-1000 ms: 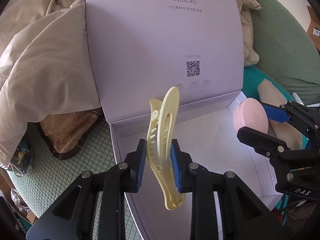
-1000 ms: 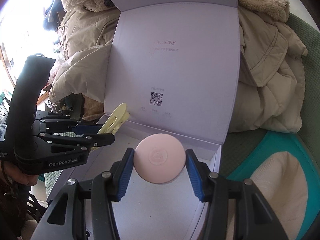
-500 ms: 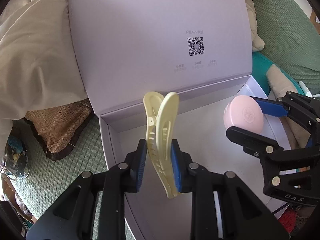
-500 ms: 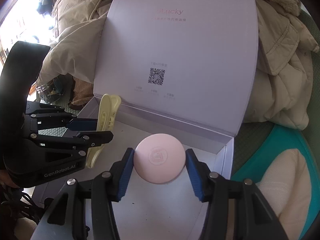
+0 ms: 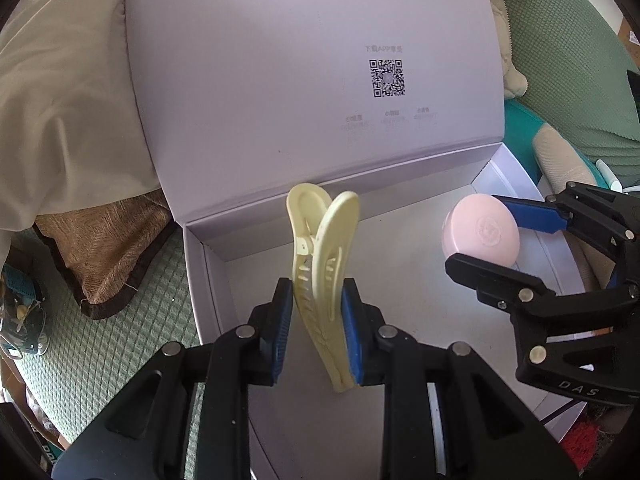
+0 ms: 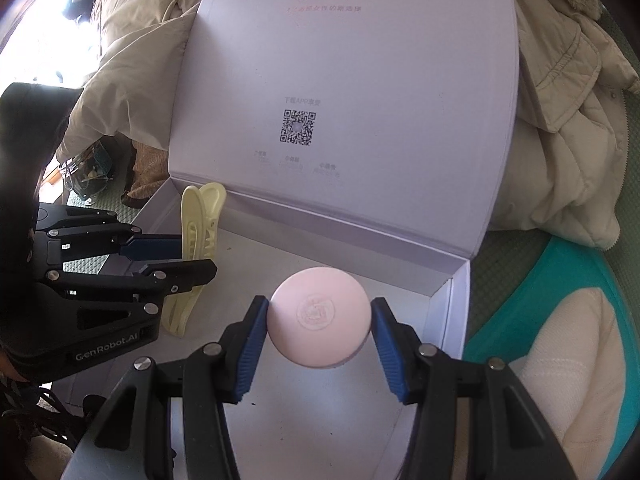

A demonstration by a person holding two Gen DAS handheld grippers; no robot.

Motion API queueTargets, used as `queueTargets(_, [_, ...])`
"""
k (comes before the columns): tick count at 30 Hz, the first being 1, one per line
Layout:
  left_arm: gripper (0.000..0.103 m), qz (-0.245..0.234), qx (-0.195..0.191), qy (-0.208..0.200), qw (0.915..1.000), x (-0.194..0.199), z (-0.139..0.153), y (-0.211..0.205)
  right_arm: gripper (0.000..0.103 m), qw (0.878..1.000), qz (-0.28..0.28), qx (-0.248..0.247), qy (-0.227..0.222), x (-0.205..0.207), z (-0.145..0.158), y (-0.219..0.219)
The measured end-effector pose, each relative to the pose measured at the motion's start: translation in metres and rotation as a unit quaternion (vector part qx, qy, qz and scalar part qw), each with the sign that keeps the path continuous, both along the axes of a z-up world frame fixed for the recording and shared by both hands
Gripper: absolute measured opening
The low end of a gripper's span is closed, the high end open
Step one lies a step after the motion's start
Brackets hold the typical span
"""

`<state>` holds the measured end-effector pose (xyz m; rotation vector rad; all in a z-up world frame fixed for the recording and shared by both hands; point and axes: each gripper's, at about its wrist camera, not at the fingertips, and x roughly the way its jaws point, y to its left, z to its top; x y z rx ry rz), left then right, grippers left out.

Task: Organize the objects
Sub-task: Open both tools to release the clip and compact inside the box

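Note:
My left gripper [image 5: 318, 320] is shut on a pale yellow hair clip [image 5: 324, 264], held upright over the left part of an open lilac box [image 5: 200, 272]. My right gripper [image 6: 318, 334] is shut on a round pink case [image 6: 318, 316], held over the right part of the same box [image 6: 452, 308]. The box lid [image 6: 352, 92] stands upright behind both. The right gripper with the pink case [image 5: 480, 236] shows at the right of the left wrist view. The left gripper with the clip [image 6: 196, 236] shows at the left of the right wrist view.
A beige coat [image 6: 568, 120] lies behind and to the right of the box, with beige fabric [image 5: 60, 120] on its left. The box sits on a green quilted surface [image 5: 108, 344]. A teal and cream cushion [image 6: 560, 320] lies to the right.
Both grippers have moved forward and down into the box, closer to its floor and back wall. Each still holds its object.

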<state>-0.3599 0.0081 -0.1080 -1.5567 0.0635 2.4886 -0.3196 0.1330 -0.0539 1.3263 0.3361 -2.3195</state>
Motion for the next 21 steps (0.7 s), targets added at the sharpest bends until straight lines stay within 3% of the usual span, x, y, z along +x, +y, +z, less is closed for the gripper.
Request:
queueTargets(11, [0.034,0.01,0.006,-0.004,0.9999,0.015,0.009,0.009,0.053,1.0,-0.018,0.014,-0.003,0.007,0.009,0.01])
queueTargets(21, [0.039,0.01,0.001,0.012,0.9999,0.032,0.052,0.01,0.053,1.0,-0.019,0.001,0.016,0.023,0.043,0.018])
